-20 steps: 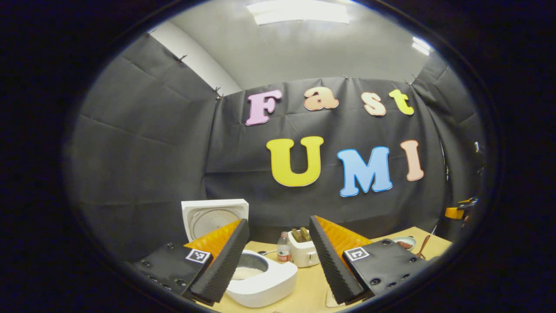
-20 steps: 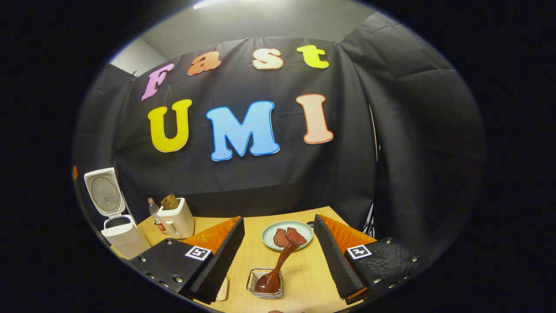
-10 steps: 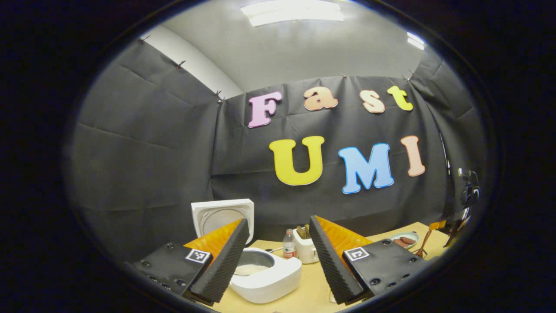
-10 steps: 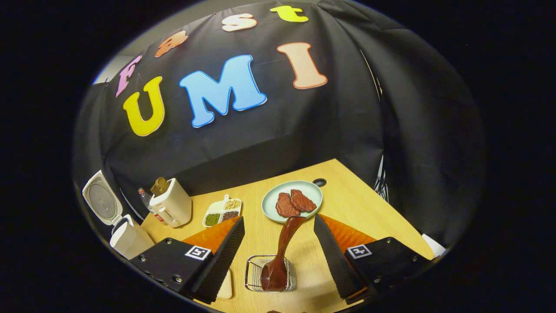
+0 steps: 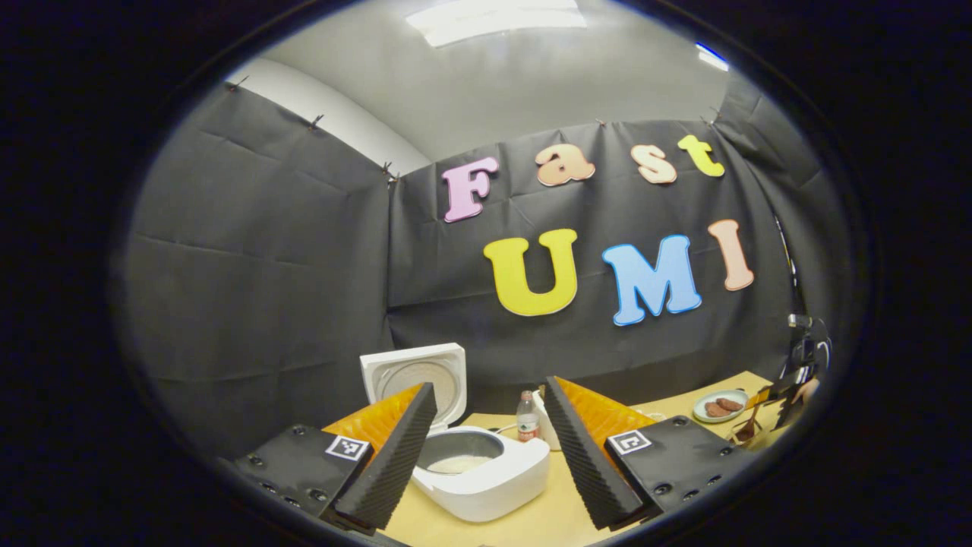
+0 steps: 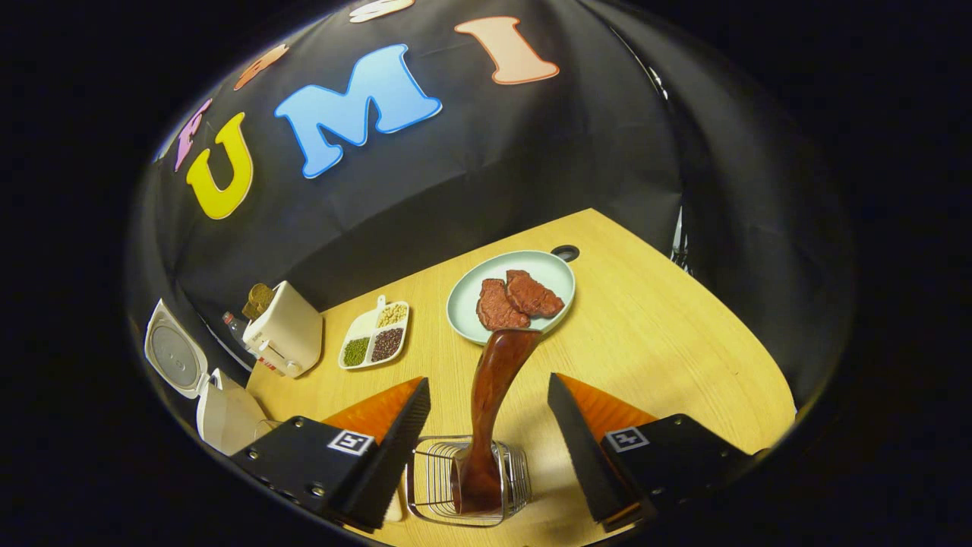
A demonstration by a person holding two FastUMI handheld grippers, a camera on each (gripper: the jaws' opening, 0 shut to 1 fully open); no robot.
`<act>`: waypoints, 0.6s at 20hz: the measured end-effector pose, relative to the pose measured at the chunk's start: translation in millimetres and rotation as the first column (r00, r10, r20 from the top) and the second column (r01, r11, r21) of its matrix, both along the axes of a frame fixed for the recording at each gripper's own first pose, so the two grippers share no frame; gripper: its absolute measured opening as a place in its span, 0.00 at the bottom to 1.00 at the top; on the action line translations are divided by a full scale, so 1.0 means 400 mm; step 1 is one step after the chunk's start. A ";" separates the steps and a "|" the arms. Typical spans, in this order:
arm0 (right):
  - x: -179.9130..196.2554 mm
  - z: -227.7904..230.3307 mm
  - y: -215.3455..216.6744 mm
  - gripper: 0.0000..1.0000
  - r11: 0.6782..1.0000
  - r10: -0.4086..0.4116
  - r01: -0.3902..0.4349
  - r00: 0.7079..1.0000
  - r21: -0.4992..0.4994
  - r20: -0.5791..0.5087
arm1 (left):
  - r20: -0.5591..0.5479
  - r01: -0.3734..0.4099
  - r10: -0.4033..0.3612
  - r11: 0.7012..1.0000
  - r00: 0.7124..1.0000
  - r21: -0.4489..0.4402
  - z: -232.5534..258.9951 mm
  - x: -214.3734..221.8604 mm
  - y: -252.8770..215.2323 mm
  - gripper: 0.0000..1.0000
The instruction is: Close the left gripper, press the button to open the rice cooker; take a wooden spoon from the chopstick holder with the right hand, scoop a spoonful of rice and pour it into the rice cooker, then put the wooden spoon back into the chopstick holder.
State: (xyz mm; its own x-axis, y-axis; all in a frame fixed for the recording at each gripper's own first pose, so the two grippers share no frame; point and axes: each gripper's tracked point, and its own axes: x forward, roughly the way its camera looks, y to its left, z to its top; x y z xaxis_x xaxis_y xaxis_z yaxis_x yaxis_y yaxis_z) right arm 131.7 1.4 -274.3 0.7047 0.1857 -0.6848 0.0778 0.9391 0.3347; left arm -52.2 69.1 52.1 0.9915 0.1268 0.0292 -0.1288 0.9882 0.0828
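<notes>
In the right gripper view the right gripper [image 6: 488, 410] hangs with its jaws spread wide, one finger on each side of the wooden spoon [image 6: 490, 406] and neither touching it. The spoon stands in the wire chopstick holder [image 6: 465, 490] with its dark bowl down inside the basket and its handle rising and leaning toward the far side of the table [image 6: 668, 342]. Just past the handle's tip sits a pale green plate [image 6: 471, 292] bearing two reddish-brown pieces of meat [image 6: 520, 300]. To the left of the plate lies a small divided dish [image 6: 377, 333] with green, dark and pale grains in separate compartments. Farther left stand a cream toaster [image 6: 282, 338] with bread in its slots, a bottle [image 6: 234, 325] behind it, and the white rice cooker [image 6: 224, 414] with its lid [image 6: 173, 357] raised upright.

In the left gripper view the left gripper [image 5: 490, 448] is also parted, holding nothing, and the rice cooker [image 5: 493, 479] lies between and just beyond its fingers. This view looks into the open pot, where pale rice [image 5: 459, 462] covers the bottom, something the other view cannot reveal. The bottle [image 5: 526, 416] stands behind the cooker. Far off at the right edge the plate [image 5: 720, 406] and the spoon [image 5: 748, 425] appear small, with the other gripper just above them.
</notes>
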 end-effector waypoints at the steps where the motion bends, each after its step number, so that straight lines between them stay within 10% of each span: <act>1: 0.004 -0.009 0.004 0.82 1.000 0.003 -0.003 1.000 0.001 -0.004 | -0.006 -0.005 0.005 1.000 1.000 -0.002 -0.003 -0.003 0.007 0.96; 6: 0.000 -0.014 0.017 0.10 0.999 -0.005 0.006 1.000 0.035 -0.026 | -0.012 -0.013 0.013 1.000 1.000 -0.017 -0.003 -0.002 0.016 0.96; 12: -0.031 0.097 0.034 0.14 0.999 0.034 -0.035 0.997 0.023 0.076 | 0.011 0.022 -0.021 0.999 1.000 -0.038 -0.002 0.034 0.012 0.98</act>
State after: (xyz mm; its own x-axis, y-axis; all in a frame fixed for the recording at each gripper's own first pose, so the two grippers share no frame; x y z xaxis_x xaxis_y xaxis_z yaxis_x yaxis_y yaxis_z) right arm 119.4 15.1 -235.4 0.7471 0.2267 -0.6249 0.0192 0.9323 0.3611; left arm -38.8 73.8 51.3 0.9937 0.1068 0.0350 -0.1083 0.9932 0.0436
